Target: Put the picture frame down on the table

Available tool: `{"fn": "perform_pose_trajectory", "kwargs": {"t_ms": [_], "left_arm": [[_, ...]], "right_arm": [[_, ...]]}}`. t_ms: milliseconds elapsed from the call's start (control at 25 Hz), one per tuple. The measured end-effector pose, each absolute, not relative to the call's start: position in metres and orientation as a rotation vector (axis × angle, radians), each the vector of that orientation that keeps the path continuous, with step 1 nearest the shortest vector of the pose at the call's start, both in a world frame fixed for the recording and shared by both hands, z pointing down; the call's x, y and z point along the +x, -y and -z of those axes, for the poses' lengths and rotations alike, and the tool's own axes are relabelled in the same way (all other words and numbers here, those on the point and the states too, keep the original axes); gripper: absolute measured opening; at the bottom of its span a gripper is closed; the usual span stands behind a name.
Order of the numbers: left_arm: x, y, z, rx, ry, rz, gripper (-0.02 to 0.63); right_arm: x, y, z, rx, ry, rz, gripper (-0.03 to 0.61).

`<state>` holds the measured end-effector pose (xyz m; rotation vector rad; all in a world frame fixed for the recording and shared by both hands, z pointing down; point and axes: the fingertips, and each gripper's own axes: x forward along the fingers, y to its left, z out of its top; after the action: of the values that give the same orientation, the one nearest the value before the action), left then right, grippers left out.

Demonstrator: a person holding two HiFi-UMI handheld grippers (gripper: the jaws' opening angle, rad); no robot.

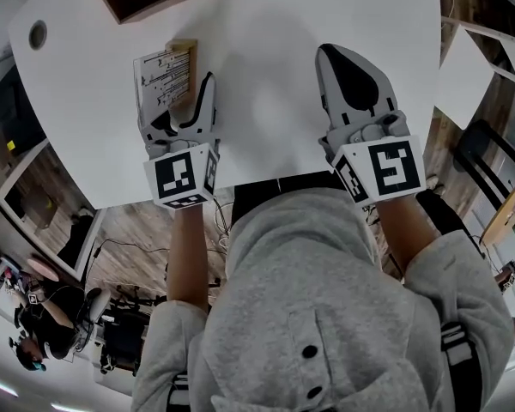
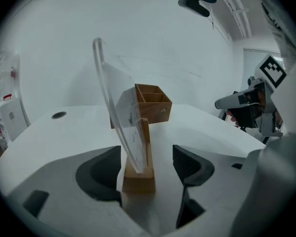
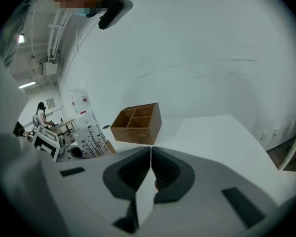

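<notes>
The picture frame (image 1: pixel 165 74) is a clear pane with a printed sheet, set upright in a wooden block base (image 2: pixel 138 174). It stands on the white table (image 1: pixel 266 75), leaning slightly. My left gripper (image 1: pixel 185 103) is open around the base. In the left gripper view the block sits between the jaws, close to the left pad (image 2: pixel 101 174), with a clear gap to the right pad (image 2: pixel 190 164). My right gripper (image 1: pixel 352 71) hovers over bare table to the right, shut with nothing in it (image 3: pixel 151 164). The right gripper view shows the frame (image 3: pixel 91 139) at the left.
A wooden box with several compartments (image 2: pixel 150 102) stands at the table's far side, behind the frame. A round cable hole (image 1: pixel 38 34) lies at the far left corner. The table's near edge runs just under both hands. Another desk (image 1: pixel 463 67) is to the right.
</notes>
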<state>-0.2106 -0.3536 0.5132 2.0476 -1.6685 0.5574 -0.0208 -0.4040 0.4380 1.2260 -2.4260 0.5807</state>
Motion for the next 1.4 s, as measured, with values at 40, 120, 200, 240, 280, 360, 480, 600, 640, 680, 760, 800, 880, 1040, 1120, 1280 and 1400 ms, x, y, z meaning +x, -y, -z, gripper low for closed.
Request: {"fn": "perform_pose_trajectory", "kwargs": {"t_ms": [40,120,200,240,280,360,480,600,640,680,760,800,880,1040,1120,1280,1400], "left_arm": [[-0.211,0.352,-0.513,2.051,1.661,-0.566,0.313],[-0.212,0.345,-0.511,2.052,1.644,-0.584,0.313],[-0.212,0.336,-0.508,2.051,1.633,-0.592,0.313],[-0.213,0.333,-0.505,2.053,1.631,-0.594,0.313],[-0.214,0.329,-0.503,2.055,1.631,-0.596,0.313],[-0.217,0.323,-0.497,2.061,1.63,-0.603,0.313],[-0.215,0.313,-0.488,2.072,1.628,-0.606,0.313],[-0.212,0.305,-0.477,2.084,1.635,-0.6,0.313],[-0.214,0.301,-0.475,2.086,1.639,-0.598,0.313],[-0.217,0.297,-0.475,2.087,1.642,-0.596,0.313],[-0.229,0.29,-0.475,2.09,1.644,-0.585,0.313],[-0.234,0.289,-0.474,2.094,1.646,-0.576,0.313],[-0.234,0.287,-0.466,2.114,1.653,-0.562,0.313],[-0.214,0.272,-0.436,2.157,1.665,-0.535,0.313],[-0.21,0.262,-0.426,2.178,1.661,-0.521,0.313],[-0.211,0.243,-0.405,2.218,1.671,-0.477,0.311],[-0.212,0.231,-0.385,2.245,1.682,-0.443,0.307]], "right_arm": [[-0.021,0.405,-0.435,1.234,2.431,-0.576,0.026],[-0.018,0.405,-0.43,1.252,2.438,-0.567,0.026],[-0.012,0.402,-0.424,1.273,2.434,-0.557,0.026],[-0.01,0.4,-0.42,1.284,2.433,-0.548,0.026],[-0.008,0.398,-0.416,1.295,2.433,-0.536,0.026],[-0.006,0.394,-0.407,1.316,2.436,-0.513,0.026],[0.0,0.387,-0.395,1.35,2.435,-0.497,0.026],[0.005,0.378,-0.384,1.372,2.44,-0.479,0.026],[0.003,0.375,-0.382,1.379,2.44,-0.475,0.026],[0.0,0.371,-0.381,1.385,2.439,-0.473,0.026],[-0.009,0.364,-0.38,1.397,2.436,-0.463,0.026],[-0.013,0.361,-0.379,1.404,2.436,-0.456,0.026],[-0.012,0.356,-0.374,1.423,2.441,-0.439,0.026],[0.01,0.334,-0.352,1.444,2.454,-0.408,0.026],[0.012,0.322,-0.344,1.454,2.461,-0.391,0.026],[0.006,0.297,-0.332,1.464,2.473,-0.354,0.026],[0.002,0.283,-0.317,1.474,2.489,-0.322,0.026]]}}
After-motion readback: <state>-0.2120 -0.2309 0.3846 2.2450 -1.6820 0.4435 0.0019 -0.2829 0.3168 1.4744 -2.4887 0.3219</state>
